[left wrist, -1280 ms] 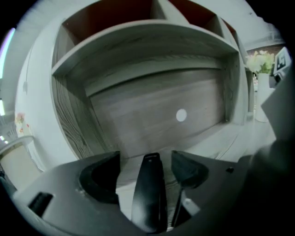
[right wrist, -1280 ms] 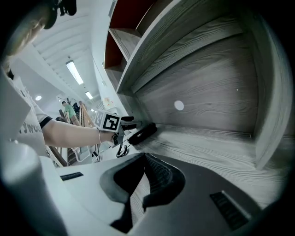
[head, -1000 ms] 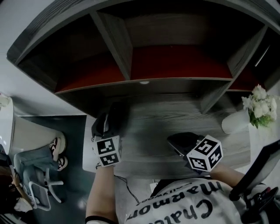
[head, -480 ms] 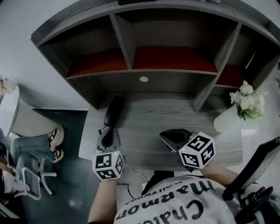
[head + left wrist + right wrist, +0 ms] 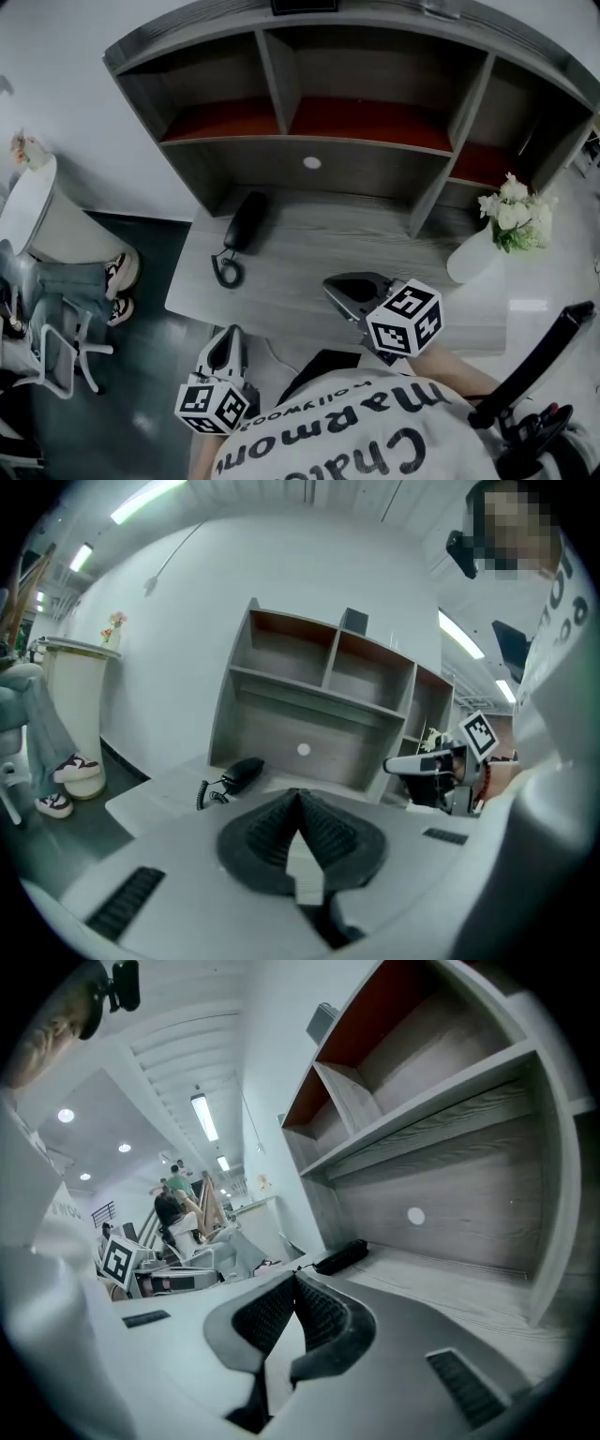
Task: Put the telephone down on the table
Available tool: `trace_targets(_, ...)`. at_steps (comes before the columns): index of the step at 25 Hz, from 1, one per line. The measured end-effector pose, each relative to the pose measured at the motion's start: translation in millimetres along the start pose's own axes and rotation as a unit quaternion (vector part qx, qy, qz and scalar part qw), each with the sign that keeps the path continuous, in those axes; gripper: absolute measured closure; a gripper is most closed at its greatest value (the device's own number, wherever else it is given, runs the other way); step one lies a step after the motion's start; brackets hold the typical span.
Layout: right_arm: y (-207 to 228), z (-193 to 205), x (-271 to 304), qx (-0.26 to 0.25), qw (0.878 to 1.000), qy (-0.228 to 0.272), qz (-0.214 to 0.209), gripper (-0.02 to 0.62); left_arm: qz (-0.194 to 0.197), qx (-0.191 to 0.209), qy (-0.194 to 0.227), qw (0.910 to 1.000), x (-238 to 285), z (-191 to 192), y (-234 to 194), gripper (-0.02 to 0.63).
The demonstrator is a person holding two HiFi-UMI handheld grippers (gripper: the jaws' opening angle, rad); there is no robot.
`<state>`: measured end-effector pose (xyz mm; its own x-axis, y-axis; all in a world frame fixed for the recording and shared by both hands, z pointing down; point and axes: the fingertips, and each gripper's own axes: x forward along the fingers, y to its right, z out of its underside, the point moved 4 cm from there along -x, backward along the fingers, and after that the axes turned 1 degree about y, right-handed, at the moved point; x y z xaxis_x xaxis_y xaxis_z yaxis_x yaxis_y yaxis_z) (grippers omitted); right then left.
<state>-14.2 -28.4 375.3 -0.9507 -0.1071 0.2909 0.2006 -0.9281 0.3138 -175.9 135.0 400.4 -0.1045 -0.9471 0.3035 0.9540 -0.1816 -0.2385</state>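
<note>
The black telephone handset (image 5: 242, 225) lies flat near the back-left corner of the grey wood-grain tabletop (image 5: 309, 267), its coiled cord (image 5: 226, 272) curled beside it, so the placing looks done. What remains is to keep clear of that cord. The left gripper (image 5: 229, 334) hangs off the front-left corner, its 2 jaws pressed together on nothing. The right gripper (image 5: 330, 284), above the front edge, is likewise closed and empty.

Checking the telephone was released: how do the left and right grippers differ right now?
The left gripper sits at the table's near edge; the right gripper reaches over it. The left points straight at the shelves, the right angles toward the telephone. Both are shut and empty.
</note>
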Motion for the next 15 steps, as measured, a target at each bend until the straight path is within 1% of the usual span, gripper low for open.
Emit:
trace_targets(4,-5.1,8.0,-4.4,-0.012,1.000,0.000,0.010,0.584,-0.020,-0.018,0.018,0.9995,-9.9,-0.4,-8.8,0.598)
trace_targets(7,0.2,10.1,-8.6,-0.014,1.000,0.001,0.027,0.584,-0.039,-0.030,0.040,0.9980,-17.5,-8.1,-17.2,0.598)
trace_targets(11,8.2,2.8,-13.0,-0.009,0.999,0.002,0.049,0.584,-0.059,-0.047,0.052,0.9958,-38.8,-16.1,-29.8,0.598)
trace_targets(15,11.2,-8.5,-10.0,-0.015,0.999,0.004,0.051,0.584,-0.077,-0.062,0.064,0.9930,-57.7,-17.1,-37.4,0.598)
